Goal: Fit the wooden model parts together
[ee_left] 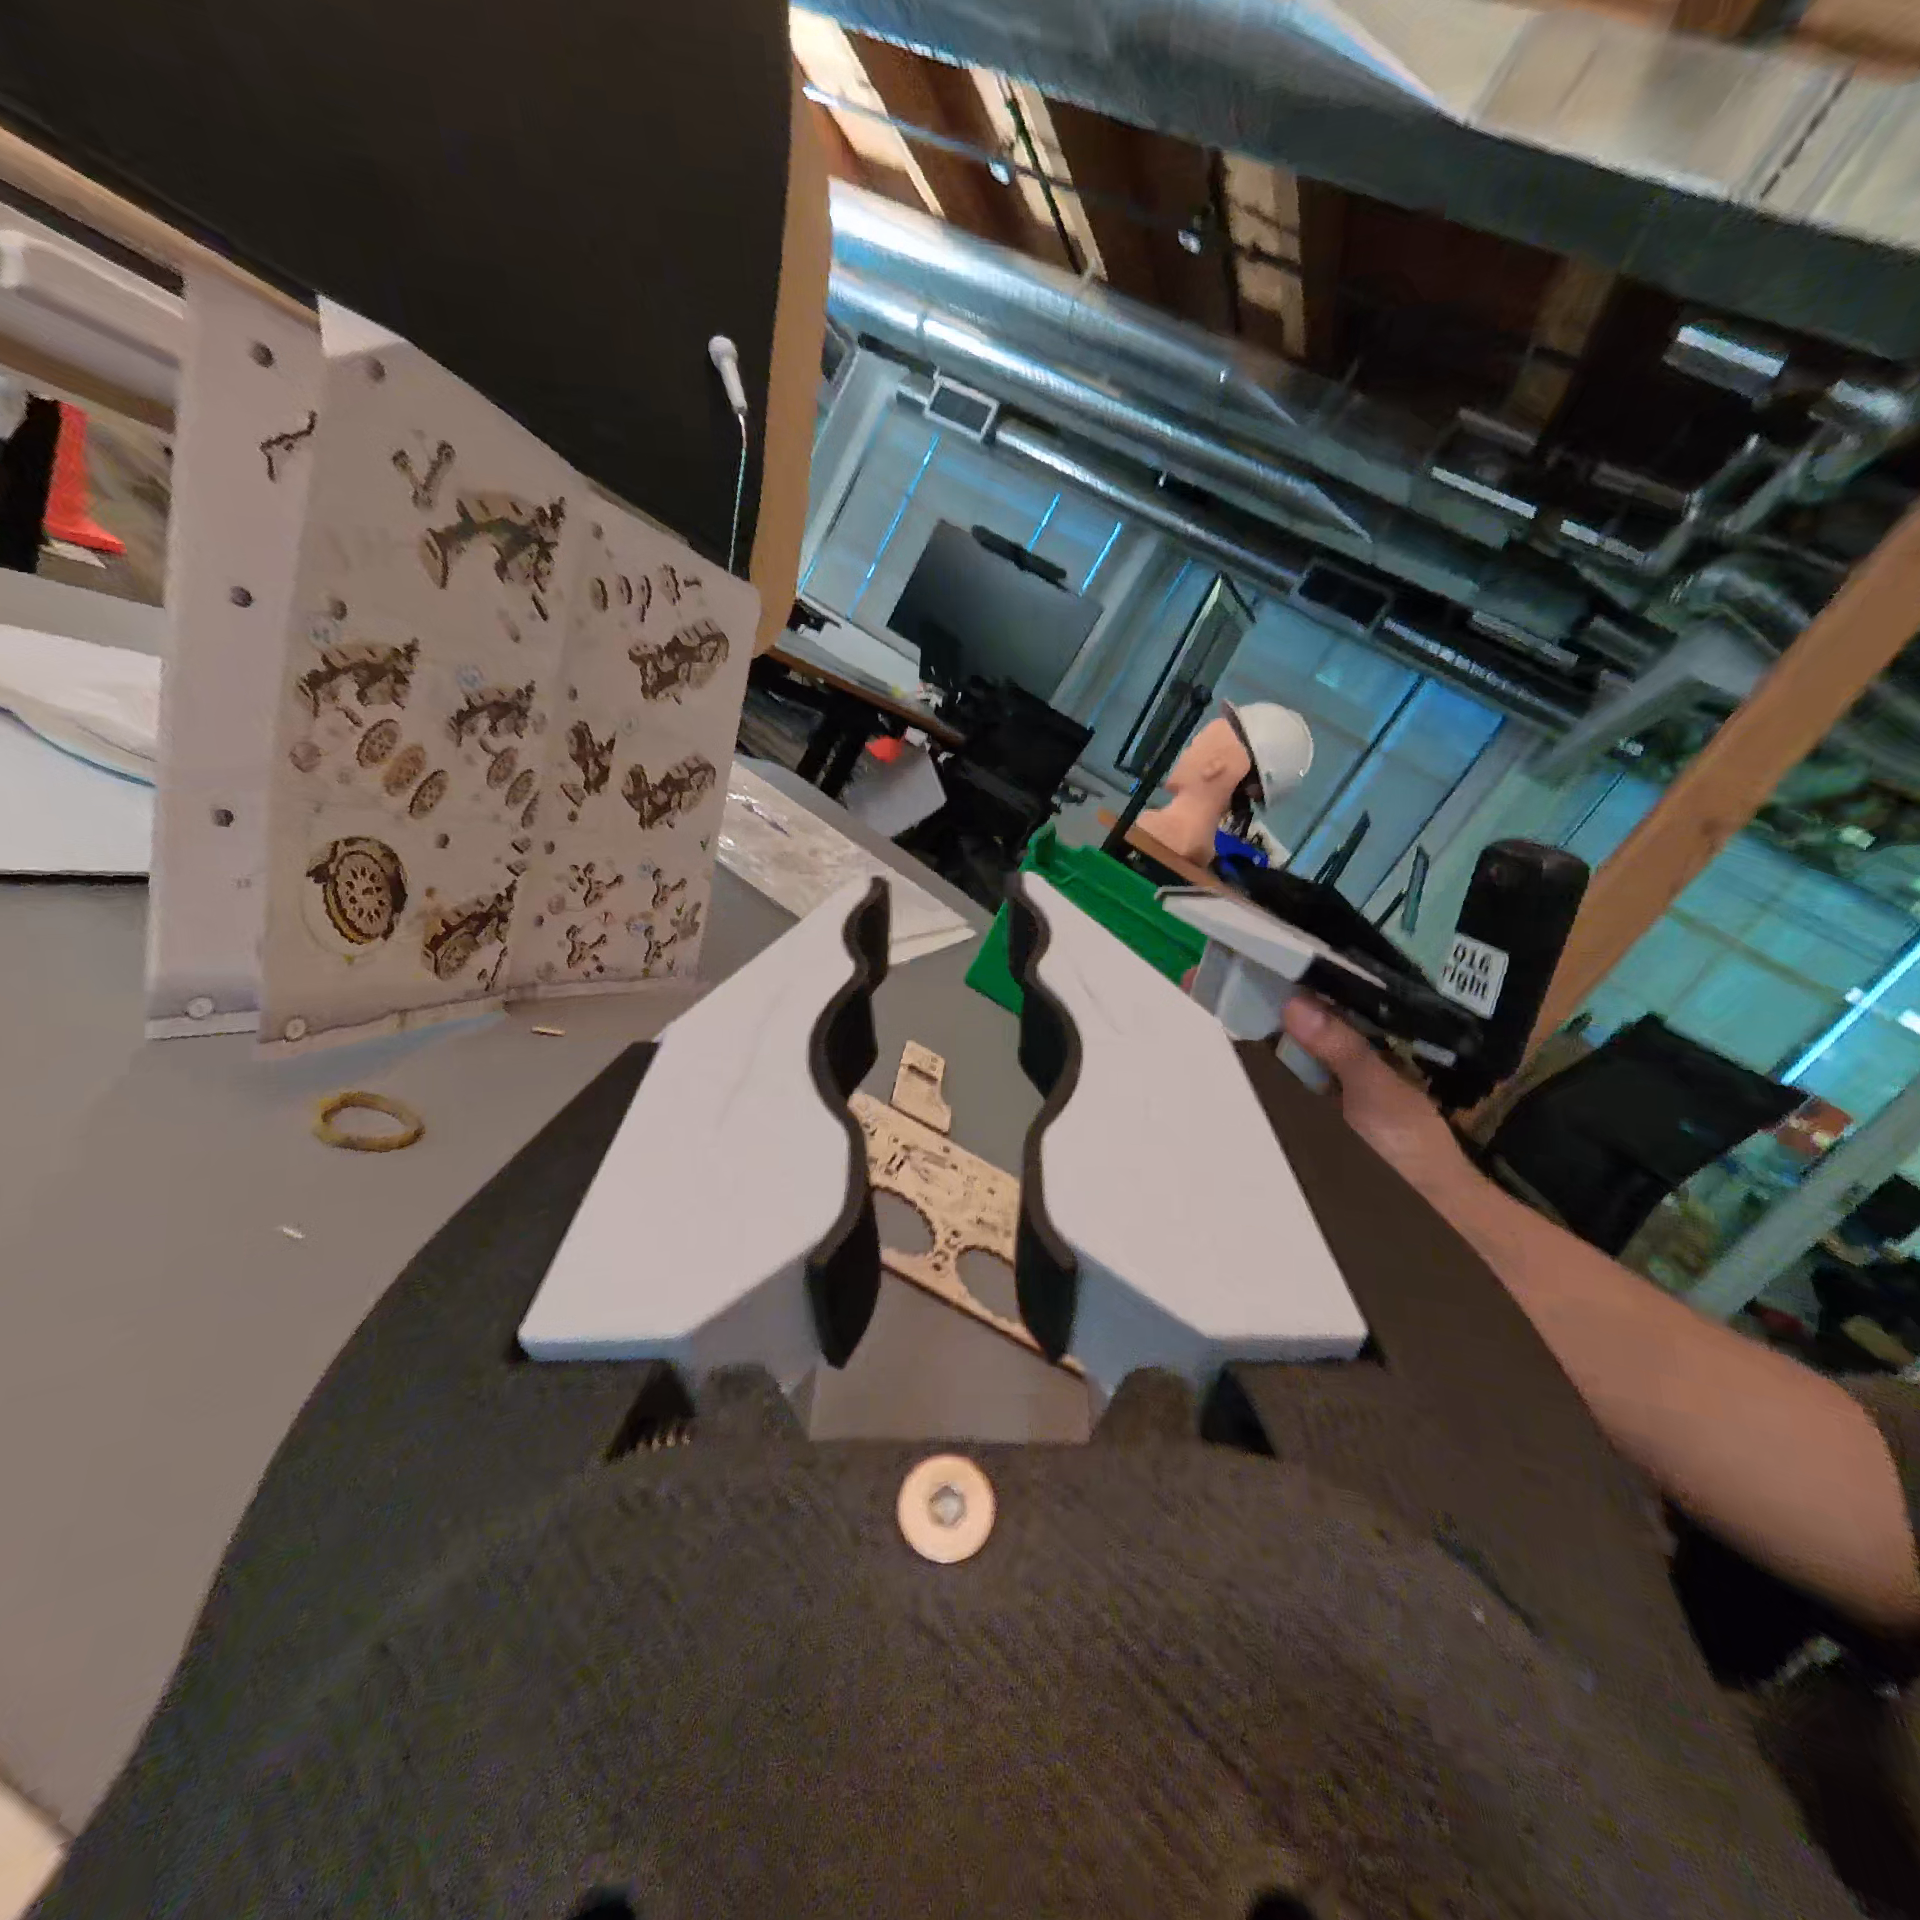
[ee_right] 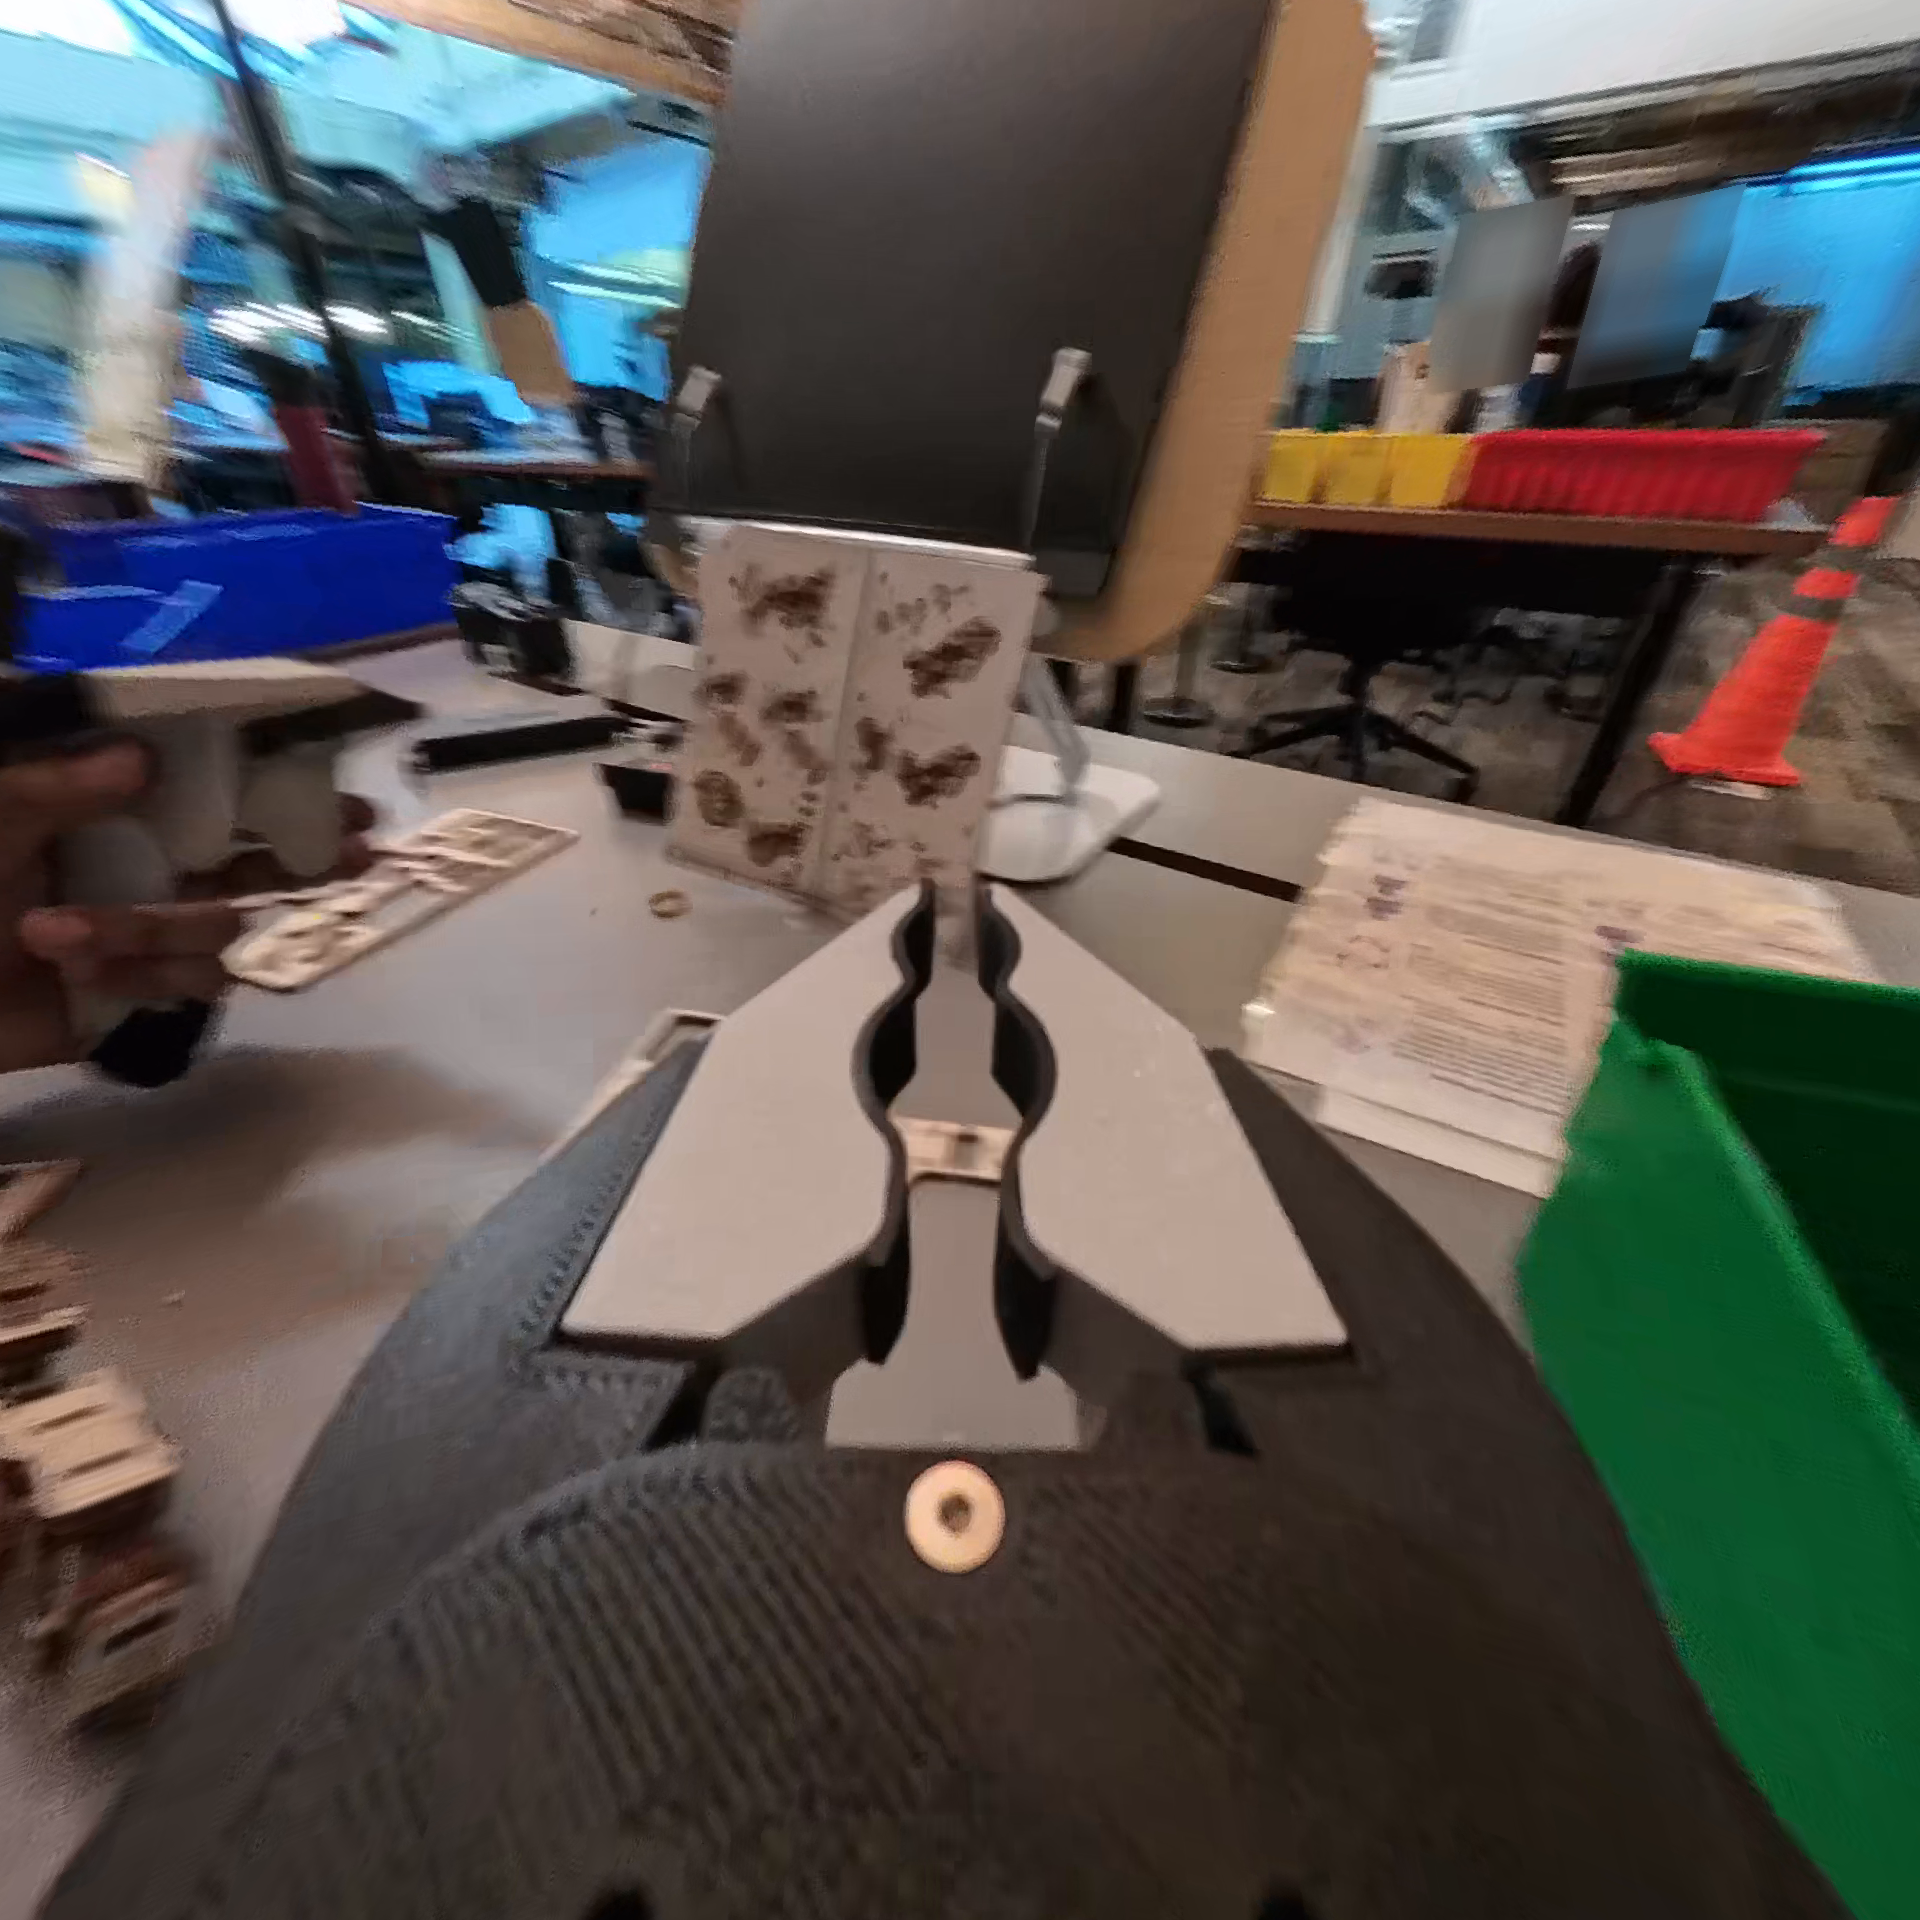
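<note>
The right tongs (ee_right: 951,914) pinch a small wooden piece (ee_right: 948,1149) mid-jaw. The left tongs (ee_left: 945,914) gape, empty, over a perforated wooden sheet (ee_left: 940,1195) flat on the bench (ee_left: 156,1195) at twelve o'clock. Thin, light, brittle: grip by the edges.

Open grey bench (ee_right: 499,1039) ahead of right tongs (ee_right: 951,1049), green bin (ee_right: 1725,1351) close on right, upright instruction sheet (ee_right: 852,717) blocking far side, paper stack (ee_right: 1507,997) right-front, wooden sheet (ee_right: 416,883) left.
</note>
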### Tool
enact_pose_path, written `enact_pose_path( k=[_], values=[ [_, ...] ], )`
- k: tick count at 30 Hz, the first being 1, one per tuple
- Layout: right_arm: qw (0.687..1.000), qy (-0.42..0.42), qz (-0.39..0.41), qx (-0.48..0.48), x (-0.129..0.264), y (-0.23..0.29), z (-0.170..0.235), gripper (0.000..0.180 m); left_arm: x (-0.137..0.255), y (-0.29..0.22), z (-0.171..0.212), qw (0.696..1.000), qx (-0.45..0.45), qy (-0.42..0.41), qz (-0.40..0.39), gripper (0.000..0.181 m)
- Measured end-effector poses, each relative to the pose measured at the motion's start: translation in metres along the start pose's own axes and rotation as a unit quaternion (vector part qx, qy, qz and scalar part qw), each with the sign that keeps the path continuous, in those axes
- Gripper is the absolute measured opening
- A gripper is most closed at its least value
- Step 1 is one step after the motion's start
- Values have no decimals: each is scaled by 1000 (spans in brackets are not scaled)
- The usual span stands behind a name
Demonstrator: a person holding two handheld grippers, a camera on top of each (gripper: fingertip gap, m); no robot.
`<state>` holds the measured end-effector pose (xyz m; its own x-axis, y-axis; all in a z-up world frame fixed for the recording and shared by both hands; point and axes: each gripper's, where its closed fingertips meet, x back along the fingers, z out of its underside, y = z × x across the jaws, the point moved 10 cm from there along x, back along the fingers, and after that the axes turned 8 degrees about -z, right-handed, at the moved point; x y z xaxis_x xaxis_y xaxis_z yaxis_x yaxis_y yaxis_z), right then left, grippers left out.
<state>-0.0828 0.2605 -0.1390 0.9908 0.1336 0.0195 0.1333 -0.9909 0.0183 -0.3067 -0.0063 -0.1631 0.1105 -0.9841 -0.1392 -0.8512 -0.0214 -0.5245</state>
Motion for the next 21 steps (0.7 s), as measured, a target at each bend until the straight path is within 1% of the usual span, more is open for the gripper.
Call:
enact_pose_path(
  k=[2,4,7,10,13,16,21],
  values=[
    [998,13,58,19,4,-11,3,1,7,-2,-3,999,-34,-1,-9,5],
    [997,16,72,30,5,-17,4,2,15,-5,-9,999,-46,-23,-17,1],
    [997,24,63,36,2,-19,7,4,17,-5,-11,998,-40,-39,-31,0],
    [997,47,48,42,-3,-18,12,6,11,-4,-3,998,-44,-3,-39,1],
    [996,69,29,41,-6,-14,16,10,5,-12,4,995,-79,33,-47,2],
    [992,102,28,62,-7,-14,19,10,5,-19,8,995,-87,34,-45,1],
    [987,129,33,94,-9,-15,23,9,4,-20,11,991,-113,45,-58,3]
  ],
)
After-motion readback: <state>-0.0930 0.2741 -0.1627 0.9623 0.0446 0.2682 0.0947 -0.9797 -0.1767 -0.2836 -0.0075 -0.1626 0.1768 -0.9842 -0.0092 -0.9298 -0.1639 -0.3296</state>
